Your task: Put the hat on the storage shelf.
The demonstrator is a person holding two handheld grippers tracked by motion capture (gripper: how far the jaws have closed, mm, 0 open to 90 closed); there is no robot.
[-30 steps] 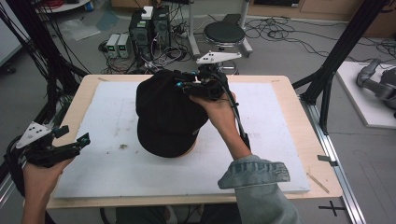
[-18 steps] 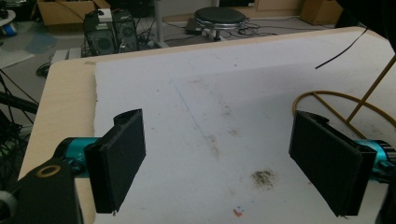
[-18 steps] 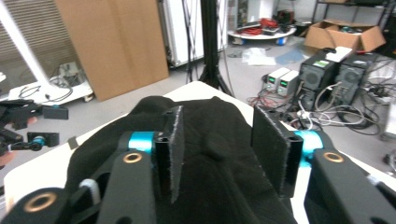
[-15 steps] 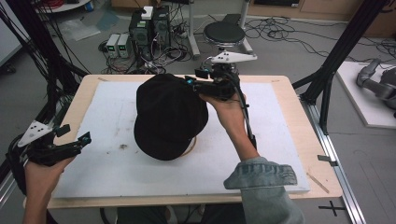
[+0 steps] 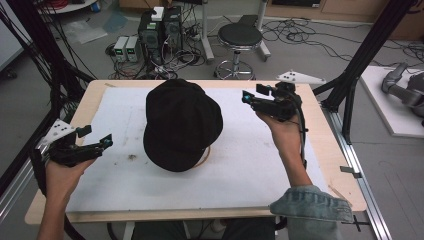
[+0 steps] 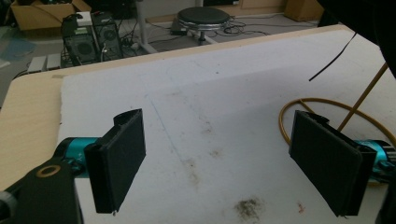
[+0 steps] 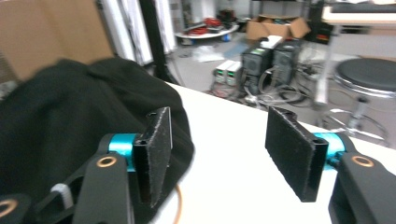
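Black cap (image 5: 182,124) dome up, brim toward the near edge, right claw (image 5: 248,97) just opened, empty, left claw (image 5: 104,143) apart

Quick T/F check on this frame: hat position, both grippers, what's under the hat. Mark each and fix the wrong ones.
1. The black hat sits on the white mat. True.
2. The right gripper is clamped on the hat. False: its jaws have just been opening, nothing is between them, and it is off to the hat's right.
3. The left gripper is open with nothing between its jaws. True.
4. A thin orange-tan hoop shows at the hat's near edge. True.
5. The hat is red. False: it is black.
6. The round stool stands on the table. False: it is on the floor beyond the table.
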